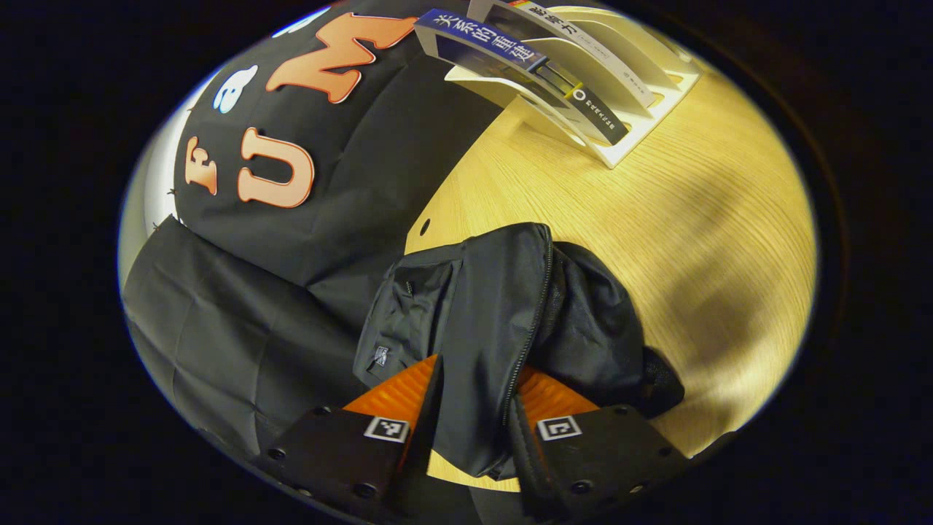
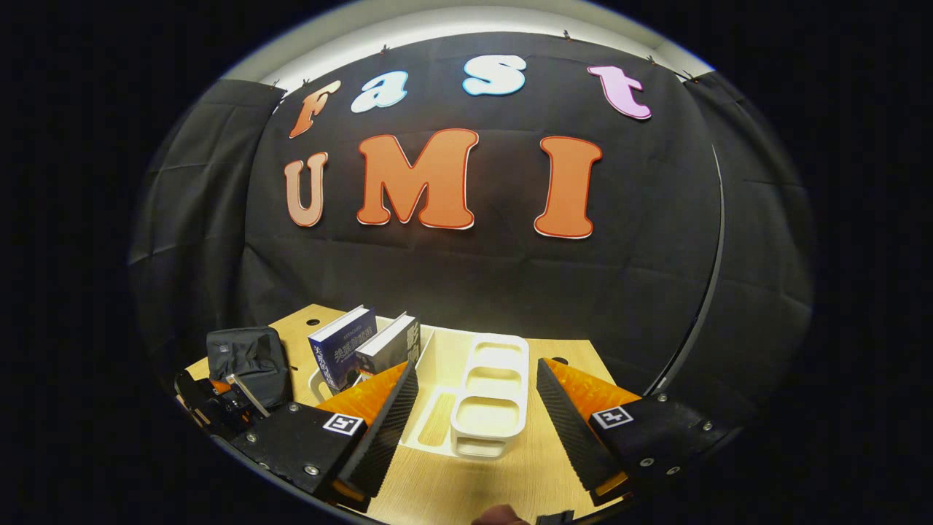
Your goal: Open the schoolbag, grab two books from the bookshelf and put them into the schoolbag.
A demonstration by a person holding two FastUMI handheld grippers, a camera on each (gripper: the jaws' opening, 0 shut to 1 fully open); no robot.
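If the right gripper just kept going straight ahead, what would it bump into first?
Most likely the white bookshelf: it lies straight ahead between the open right gripper fingers. Depth is hard to judge, so how soon is unclear.

Left gripper (image 1: 472,426) clamped on schoolbag (image 1: 503,321) flap, bag on wooden table (image 1: 692,219), two books (image 1: 510,62) in bookshelf (image 1: 641,109) beyond

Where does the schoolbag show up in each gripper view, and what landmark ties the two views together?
Left gripper view: the schoolbag lies low in the centre on the table, between the left gripper fingers.
Right gripper view: the schoolbag sits small at lower left, at the table's edge.
Shared landmark: the white bookshelf holding two books.
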